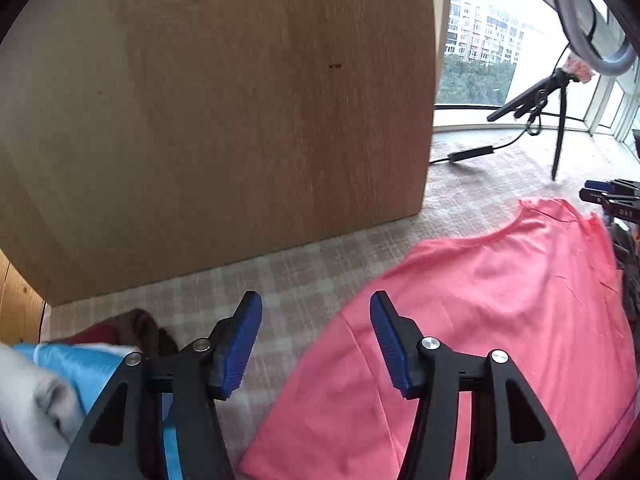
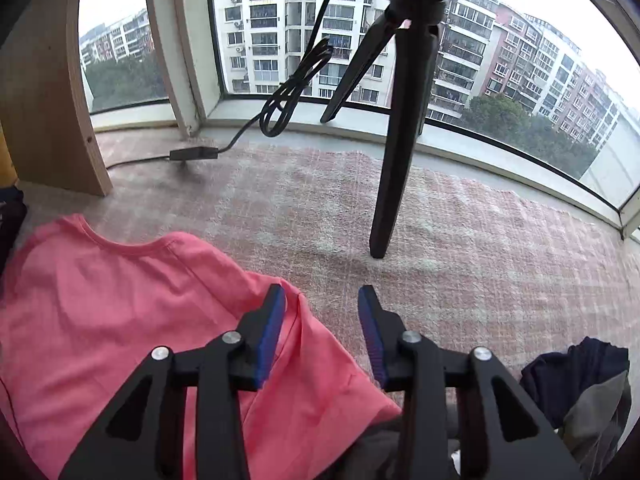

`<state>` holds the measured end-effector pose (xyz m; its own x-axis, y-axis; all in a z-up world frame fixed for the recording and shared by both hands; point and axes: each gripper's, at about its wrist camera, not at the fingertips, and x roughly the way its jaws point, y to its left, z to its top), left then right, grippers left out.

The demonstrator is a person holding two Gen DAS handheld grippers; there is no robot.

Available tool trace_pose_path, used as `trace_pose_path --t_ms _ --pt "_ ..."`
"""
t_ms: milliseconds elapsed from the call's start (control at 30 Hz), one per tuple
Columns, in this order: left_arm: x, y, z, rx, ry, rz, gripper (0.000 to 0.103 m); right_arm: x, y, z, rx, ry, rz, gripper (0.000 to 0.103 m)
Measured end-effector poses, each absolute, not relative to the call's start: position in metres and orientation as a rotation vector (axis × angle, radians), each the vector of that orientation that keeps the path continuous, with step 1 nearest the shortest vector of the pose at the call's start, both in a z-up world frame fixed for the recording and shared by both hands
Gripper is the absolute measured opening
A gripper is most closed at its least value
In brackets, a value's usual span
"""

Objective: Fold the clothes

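A pink T-shirt [image 1: 480, 320] lies spread flat on the checked cloth [image 1: 304, 268], its neckline toward the window. My left gripper [image 1: 316, 320] hovers open above the shirt's left edge, nothing between its blue pads. In the right wrist view the same pink shirt [image 2: 120, 312] fills the lower left. My right gripper [image 2: 322, 312] stands open over the shirt's right edge, holding nothing; its left pad is above a fold of pink fabric. The right gripper's fingertips [image 1: 608, 196] also show at the right edge of the left wrist view.
A wooden panel [image 1: 220, 120] stands upright behind the cloth on the left. A black tripod [image 2: 400, 120] with a cable and inline box [image 2: 194, 154] stands near the window. Blue, white and dark clothes [image 1: 60, 376] lie at lower left; a dark garment pile [image 2: 576, 384] lies at lower right.
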<state>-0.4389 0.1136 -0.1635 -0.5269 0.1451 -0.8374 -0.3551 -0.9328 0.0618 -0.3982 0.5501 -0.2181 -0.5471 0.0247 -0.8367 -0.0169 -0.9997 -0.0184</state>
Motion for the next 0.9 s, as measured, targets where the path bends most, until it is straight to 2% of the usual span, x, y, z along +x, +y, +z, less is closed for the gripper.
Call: trace_pose_path --t_ms 133,267,500,600,700,800,900 --pt "-0.380 0.093 -0.154 -1.366 0.435 2.461 0.054 -0.360 0.563 -0.189 -1.464 0.195 2.829 0.039" --pt "-0.305 0.058 -0.142 -1.398 0.444 2.470 0.054 -0.297 0.568 -0.158 -1.417 0.324 2.899 0.039" --pt "-0.161 -0.027 -0.109 -1.502 0.314 2.575 0.054 -0.157 0.608 -0.087 -1.218 0.520 2.954 0.040" --pt "-0.106 -0.052 -0.113 -1.576 0.159 2.565 0.054 -0.085 0.630 -0.059 -1.141 0.579 2.955 0.043" --pt "-0.055 -0.047 -0.143 -1.629 0.035 2.493 0.054 -0.016 0.634 -0.068 -1.205 0.636 2.942 0.048" --pt "-0.010 -0.026 -0.179 -1.695 0.018 2.393 0.054 0.042 0.610 -0.113 -1.351 0.563 2.884 0.048" --pt "0.021 -0.004 -0.210 -1.741 0.019 2.317 0.054 0.078 0.587 -0.167 -1.490 0.622 2.820 0.048"
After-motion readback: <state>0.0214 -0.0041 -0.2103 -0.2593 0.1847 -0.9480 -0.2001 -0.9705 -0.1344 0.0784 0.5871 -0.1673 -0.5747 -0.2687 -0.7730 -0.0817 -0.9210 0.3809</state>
